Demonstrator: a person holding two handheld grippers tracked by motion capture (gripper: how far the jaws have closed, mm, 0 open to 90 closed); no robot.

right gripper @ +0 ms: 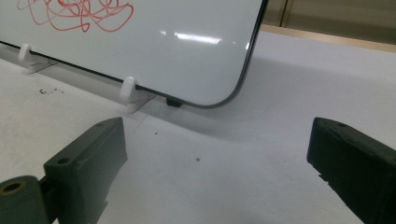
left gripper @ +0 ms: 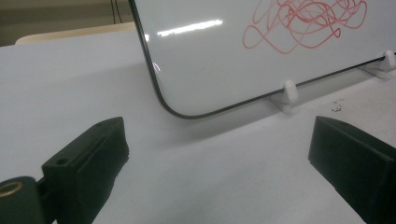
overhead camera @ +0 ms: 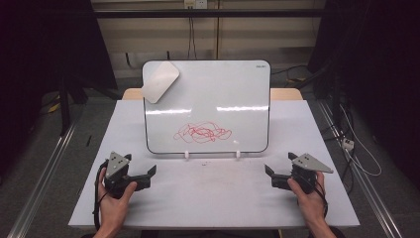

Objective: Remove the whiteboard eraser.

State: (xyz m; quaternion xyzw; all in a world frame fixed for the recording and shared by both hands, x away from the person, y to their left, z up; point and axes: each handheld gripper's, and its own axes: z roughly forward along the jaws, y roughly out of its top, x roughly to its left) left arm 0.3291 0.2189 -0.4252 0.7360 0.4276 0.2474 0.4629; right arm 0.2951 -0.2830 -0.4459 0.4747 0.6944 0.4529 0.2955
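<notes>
A whiteboard (overhead camera: 218, 89) stands tilted back on two white feet (overhead camera: 186, 154) at the middle of the white table (overhead camera: 213, 203). A red scribble (overhead camera: 203, 132) covers its lower centre. A pale rounded eraser (overhead camera: 160, 82) sticks to its top left corner. My left gripper (overhead camera: 141, 166) rests on the table in front of the board's left corner, jaws open and empty. My right gripper (overhead camera: 280, 164) rests in front of the right corner, also open and empty. The left gripper view shows the whiteboard's (left gripper: 210, 56) bottom corner and the scribble (left gripper: 303, 23); the right gripper view shows the board's (right gripper: 163, 46) other bottom corner.
A hand holds each gripper near the table's front edge. A few dark specks (left gripper: 336, 106) lie on the table before the board. Metal rails (overhead camera: 44, 168) run along the floor on both sides, and cables (overhead camera: 356, 153) lie on the floor at the right.
</notes>
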